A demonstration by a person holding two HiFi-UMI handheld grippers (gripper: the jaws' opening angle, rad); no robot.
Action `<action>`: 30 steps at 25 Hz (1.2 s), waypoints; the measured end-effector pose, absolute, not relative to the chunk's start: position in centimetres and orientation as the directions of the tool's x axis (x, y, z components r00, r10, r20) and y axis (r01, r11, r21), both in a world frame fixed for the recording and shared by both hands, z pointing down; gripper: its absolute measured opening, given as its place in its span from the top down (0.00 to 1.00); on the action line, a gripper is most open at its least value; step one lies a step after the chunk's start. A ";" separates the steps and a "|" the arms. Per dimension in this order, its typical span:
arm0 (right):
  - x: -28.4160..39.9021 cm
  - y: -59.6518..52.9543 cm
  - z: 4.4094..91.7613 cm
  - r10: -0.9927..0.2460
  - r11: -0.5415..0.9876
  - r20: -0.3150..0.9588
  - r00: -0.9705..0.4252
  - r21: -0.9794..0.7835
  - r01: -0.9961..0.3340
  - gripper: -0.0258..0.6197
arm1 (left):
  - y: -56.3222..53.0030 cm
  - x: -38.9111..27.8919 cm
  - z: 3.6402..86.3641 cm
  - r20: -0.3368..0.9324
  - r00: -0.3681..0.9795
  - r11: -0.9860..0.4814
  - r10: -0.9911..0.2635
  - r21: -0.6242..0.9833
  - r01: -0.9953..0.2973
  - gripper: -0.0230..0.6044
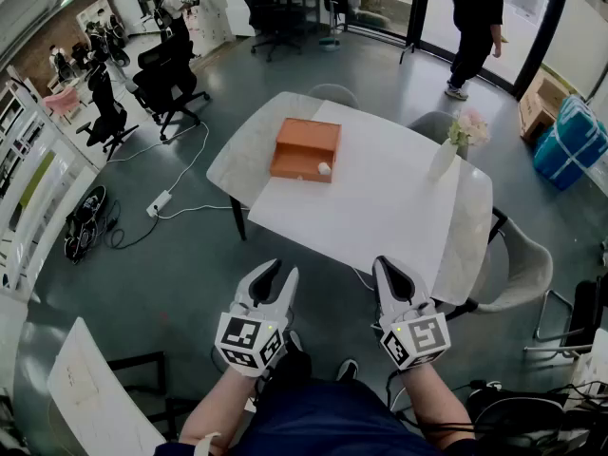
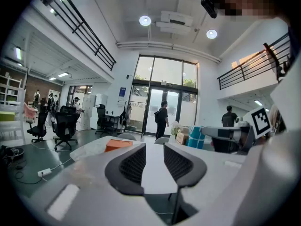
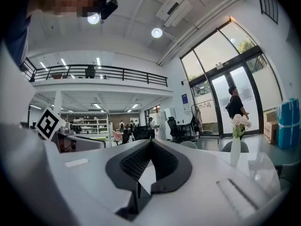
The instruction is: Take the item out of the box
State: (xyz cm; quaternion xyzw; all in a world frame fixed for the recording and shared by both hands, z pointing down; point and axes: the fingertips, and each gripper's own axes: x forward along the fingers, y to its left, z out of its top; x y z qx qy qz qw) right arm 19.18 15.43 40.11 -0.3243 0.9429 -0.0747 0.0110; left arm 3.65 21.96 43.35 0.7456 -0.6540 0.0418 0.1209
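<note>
Orange box [image 1: 304,148] lies well beyond left gripper's [image 1: 276,272] parted and right gripper's [image 1: 388,265] closed jaws.

Count on site: one white rectangular table [image 1: 380,207]; one flat orange cardboard box [image 1: 304,148] at ten o'clock on it; one small white item [image 1: 324,169]; one white flower vase [image 1: 443,160] at two o'clock; three grey chairs [image 1: 518,264].

The left forearm [image 1: 220,405] and right forearm [image 1: 439,399] reach forward side by side, well apart, each carrying a tool aimed ahead: the left tool [image 1: 276,278] has its jaws spread with nothing between them, and the right tool [image 1: 388,274] has its jaws closed tip to tip, empty.
</note>
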 end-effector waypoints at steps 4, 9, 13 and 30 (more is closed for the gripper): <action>23.3 16.5 42.6 -0.616 0.765 0.071 -0.784 -0.183 -0.618 0.96 | 24.3 8.8 44.8 0.260 0.162 -0.135 -0.952 0.118 -0.984 0.76; 24.5 18.4 42.2 -0.602 0.777 0.073 -0.796 -0.180 -0.604 0.96 | 26.1 9.1 43.9 0.253 0.118 -0.091 -0.960 0.119 -0.989 0.76; 24.1 19.5 41.9 -0.590 0.788 0.068 -0.804 -0.170 -0.592 0.96 | 26.7 8.8 43.1 0.226 0.113 -0.091 -0.968 0.107 -0.990 0.76; 18.1 17.8 38.7 -0.687 0.713 0.023 -0.726 -0.171 -0.680 0.96 | 26.9 -1.3 40.0 0.131 0.114 -0.103 -0.985 0.088 -0.991 0.76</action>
